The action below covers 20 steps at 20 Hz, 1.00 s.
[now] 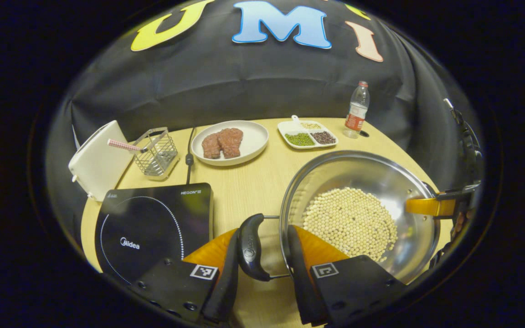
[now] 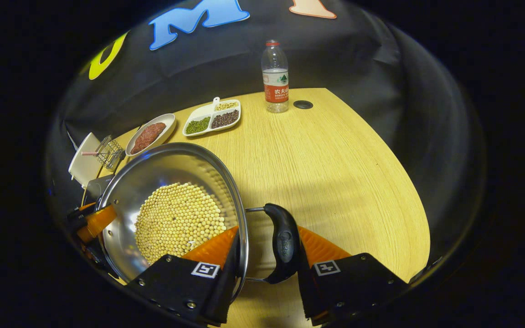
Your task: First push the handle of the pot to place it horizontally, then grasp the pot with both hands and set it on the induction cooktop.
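- While each orange-fingered gripper, left [image 1: 262,255] and right [image 2: 267,255], straddled a black loop handle [image 1: 251,246] and the rim with fingers narrowed, firm grip couldn't be confirmed.
- The shiny steel pot [image 1: 358,182] holding pale beans [image 1: 351,221] sat on the wooden table [image 2: 335,159] beside the black induction cooktop [image 1: 153,223]; probably heavy, slick, spill-prone, so lift level.

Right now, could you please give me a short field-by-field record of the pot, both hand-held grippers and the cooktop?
pot: steel pot holding pale beans, on the wooden table, not yet on the cooktop
left hand-held gripper: fingers straddle the pot's black side handle and rim; firm grip cannot be told
right hand-held gripper: fingers straddle the opposite black handle and rim; grip cannot be told
induction cooktop: black, beside the pot, top bare
behind: plate of meat, divided dish, water bottle
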### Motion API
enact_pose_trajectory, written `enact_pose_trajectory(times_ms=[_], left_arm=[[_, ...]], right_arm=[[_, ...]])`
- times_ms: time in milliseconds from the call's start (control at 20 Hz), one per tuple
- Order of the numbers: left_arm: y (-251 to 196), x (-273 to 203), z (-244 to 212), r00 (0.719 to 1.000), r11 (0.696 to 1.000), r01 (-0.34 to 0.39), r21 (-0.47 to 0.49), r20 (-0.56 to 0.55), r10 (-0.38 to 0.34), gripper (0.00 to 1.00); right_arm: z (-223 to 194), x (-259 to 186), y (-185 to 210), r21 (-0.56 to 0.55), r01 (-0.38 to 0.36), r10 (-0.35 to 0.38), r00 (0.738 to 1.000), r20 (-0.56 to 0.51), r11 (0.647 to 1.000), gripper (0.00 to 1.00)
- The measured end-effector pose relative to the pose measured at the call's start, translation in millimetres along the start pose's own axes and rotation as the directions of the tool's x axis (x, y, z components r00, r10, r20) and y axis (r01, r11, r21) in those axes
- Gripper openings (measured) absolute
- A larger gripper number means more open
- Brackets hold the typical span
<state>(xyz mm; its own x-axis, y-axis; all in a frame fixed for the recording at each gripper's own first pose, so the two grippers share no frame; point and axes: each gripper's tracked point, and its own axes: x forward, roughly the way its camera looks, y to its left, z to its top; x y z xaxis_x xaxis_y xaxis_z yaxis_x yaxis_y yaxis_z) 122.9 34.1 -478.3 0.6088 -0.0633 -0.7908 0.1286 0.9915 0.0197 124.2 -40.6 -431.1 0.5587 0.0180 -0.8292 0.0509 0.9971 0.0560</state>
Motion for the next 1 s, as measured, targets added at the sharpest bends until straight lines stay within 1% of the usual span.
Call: enact_pose_trajectory(times_ms=[50,100,150,200,300,350,400,450,500,600,900,1000], left_arm=[[1,-5,2,1.0,1.0,0.002,-0.001,0.005,-0.002,0.58],[2,-9,6,1.0,1.0,0.003,0.0,0.012,-0.003,0.64],[5,-15,9,1.0,1.0,0.003,-0.001,0.019,-0.003,0.58],[8,-21,11,1.0,1.0,0.004,-0.003,0.023,-0.004,0.64],[15,-33,16,0.999,1.0,0.004,-0.009,0.031,-0.003,0.58],[20,-39,18,0.999,1.0,0.001,-0.01,0.036,0.0,0.58],[25,-46,20,0.999,1.0,-0.002,-0.012,0.045,0.003,0.64],[29,-52,22,0.999,1.0,-0.004,-0.012,0.05,0.005,0.57],[36,-57,22,0.999,1.0,-0.005,-0.018,0.053,0.005,0.6],[48,-68,22,0.998,1.0,-0.006,-0.023,0.058,0.008,0.61],[97,-99,18,0.996,0.999,-0.036,-0.035,0.075,0.038,0.61],[115,-107,20,0.995,0.998,-0.045,-0.039,0.084,0.048,0.58]], right_arm=[[1,-8,2,0.002,0.0,0.0,1.0,0.0,1.0,0.6],[2,-12,3,-0.001,-0.002,0.002,1.0,0.005,1.0,0.6],[4,-17,5,-0.007,-0.004,0.004,1.0,0.012,1.0,0.6],[6,-22,9,-0.01,-0.006,0.007,1.0,0.017,1.0,0.6],[10,-33,18,-0.013,-0.009,0.01,1.0,0.025,1.0,0.6],[10,-39,22,-0.018,-0.011,0.012,0.999,0.032,1.0,0.6],[12,-43,27,-0.022,-0.012,0.013,0.999,0.038,1.0,0.6],[14,-47,33,-0.025,-0.015,0.016,0.999,0.043,1.0,0.6],[14,-51,38,-0.03,-0.015,0.017,0.999,0.047,0.999,0.6],[13,-57,48,-0.034,-0.018,0.02,0.999,0.049,0.999,0.6],[9,-72,95,-0.052,-0.049,0.051,0.997,0.058,0.997,0.6],[10,-76,115,-0.057,-0.059,0.062,0.996,0.065,0.997,0.6]])
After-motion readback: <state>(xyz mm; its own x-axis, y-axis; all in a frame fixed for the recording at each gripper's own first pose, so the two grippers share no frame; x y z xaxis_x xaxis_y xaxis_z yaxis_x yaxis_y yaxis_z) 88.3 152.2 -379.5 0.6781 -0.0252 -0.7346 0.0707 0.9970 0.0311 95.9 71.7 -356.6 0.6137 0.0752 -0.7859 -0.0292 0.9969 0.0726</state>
